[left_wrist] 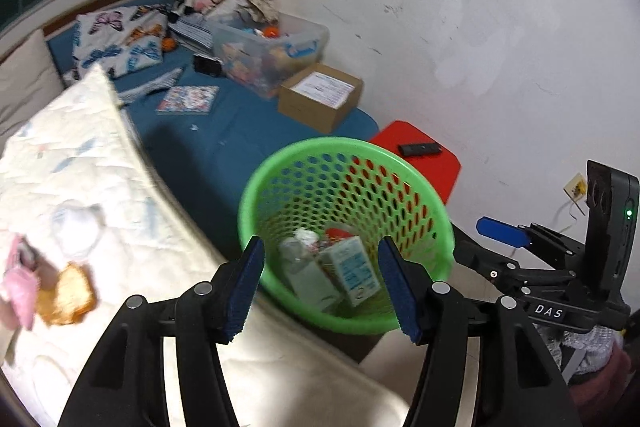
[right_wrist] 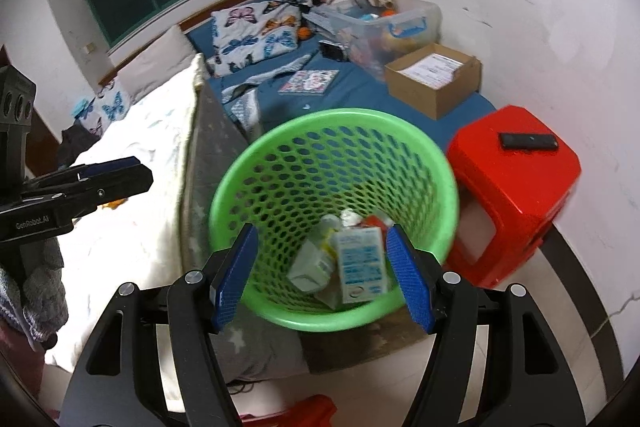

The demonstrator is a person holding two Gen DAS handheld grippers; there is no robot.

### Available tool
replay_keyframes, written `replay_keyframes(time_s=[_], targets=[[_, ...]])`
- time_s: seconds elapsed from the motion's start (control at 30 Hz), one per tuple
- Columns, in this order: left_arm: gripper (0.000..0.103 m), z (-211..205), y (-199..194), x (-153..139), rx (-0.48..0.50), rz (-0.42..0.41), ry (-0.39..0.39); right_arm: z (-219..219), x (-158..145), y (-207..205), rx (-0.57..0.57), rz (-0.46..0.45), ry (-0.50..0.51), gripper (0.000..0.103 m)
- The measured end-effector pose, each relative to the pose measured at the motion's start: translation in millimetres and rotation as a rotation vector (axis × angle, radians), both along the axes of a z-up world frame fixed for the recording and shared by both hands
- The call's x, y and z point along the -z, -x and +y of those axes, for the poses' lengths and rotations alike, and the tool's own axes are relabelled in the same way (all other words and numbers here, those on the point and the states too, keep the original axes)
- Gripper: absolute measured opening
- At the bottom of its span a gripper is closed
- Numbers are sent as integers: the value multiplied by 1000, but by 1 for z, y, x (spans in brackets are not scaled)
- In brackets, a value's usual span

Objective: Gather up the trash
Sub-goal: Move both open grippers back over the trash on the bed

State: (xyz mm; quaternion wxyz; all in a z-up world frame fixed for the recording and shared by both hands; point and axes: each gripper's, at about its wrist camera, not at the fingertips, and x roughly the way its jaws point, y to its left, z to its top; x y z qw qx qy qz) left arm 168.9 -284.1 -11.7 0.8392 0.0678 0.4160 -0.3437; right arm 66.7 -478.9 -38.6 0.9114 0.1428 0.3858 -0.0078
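Observation:
A green perforated trash basket [left_wrist: 400,171] [right_wrist: 280,163] stands by the bed. Inside lie a white-and-blue carton [left_wrist: 354,269] [right_wrist: 360,263], a pale green carton [left_wrist: 308,279] [right_wrist: 310,267] and crumpled wrappers. My left gripper [left_wrist: 322,285] is open and empty, hovering just above the basket's near rim. My right gripper [right_wrist: 322,273] is open and empty, also over the basket's near side. On the white quilt [left_wrist: 120,195] at left lie a brownish crumpled piece [left_wrist: 66,295], a pink item [left_wrist: 20,283] and a crumpled white piece [left_wrist: 78,227], all blurred.
A red plastic stool [right_wrist: 516,187] with a black remote [right_wrist: 528,141] stands right of the basket against the wall. On the blue sheet lie a cardboard box [right_wrist: 434,79], a clear storage bin [right_wrist: 384,27], butterfly pillows [right_wrist: 256,35] and a booklet [right_wrist: 308,82].

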Motion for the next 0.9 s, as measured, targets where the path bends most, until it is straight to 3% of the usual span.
replay_keyframes(time_s=[0.43,0.9], targets=[[57,112,6,-15,-221,-84,-20,79,-22,-28,-168,-35,25,70],[60,265,-9,-17,-632,-171,-76,168,-24,-57,-353,-31,35,72]])
